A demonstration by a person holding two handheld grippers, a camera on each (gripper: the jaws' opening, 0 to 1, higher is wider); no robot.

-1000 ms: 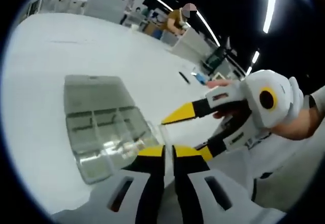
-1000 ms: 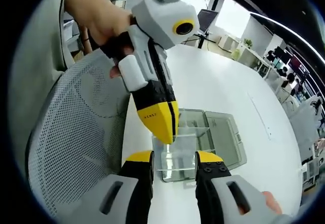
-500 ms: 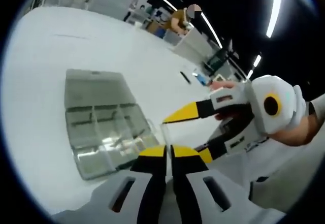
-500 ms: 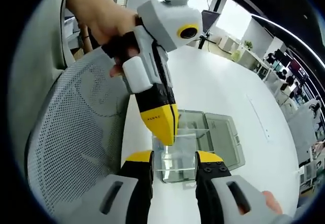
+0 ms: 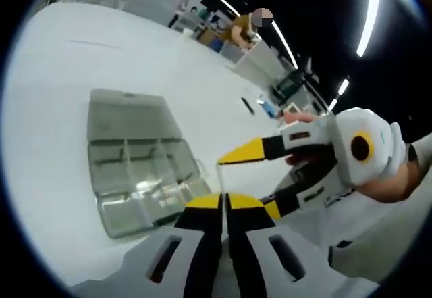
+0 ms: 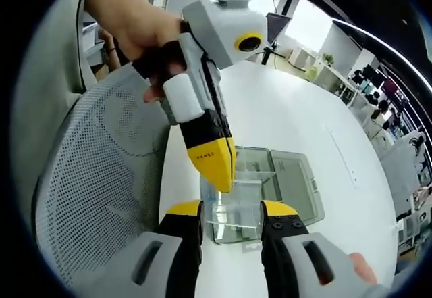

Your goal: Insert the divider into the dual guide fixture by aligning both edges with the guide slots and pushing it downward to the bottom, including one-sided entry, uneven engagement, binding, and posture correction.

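Two grippers are up over the white surface (image 5: 54,75), and between them hangs a clear divider (image 6: 233,213), thin and hard to make out. In the right gripper view the right gripper (image 6: 231,211) has its fingers spread wide with the divider spanning the gap, its side edges against the yellow pads, so it looks clamped across its width. The left gripper (image 6: 217,176) comes in from above, tip down on the divider's top edge; in the left gripper view its own fingers (image 5: 204,207) lie pressed together, pinching that thin edge as far as I can judge.

Why two holds? My read: one steadies the width, the other controls tilt, so both edges can meet their slots together rather than one side diving first and binding.

The clear box (image 5: 138,159), lid flung open flat on the surface, sits below and beyond the divider, apart from it. Its compartments already carry partitions. Nothing has entered a slot yet, I'd say; the divider is in the air, near the box's front corner.

A mesh chair (image 6: 101,176) stands beside the surface.
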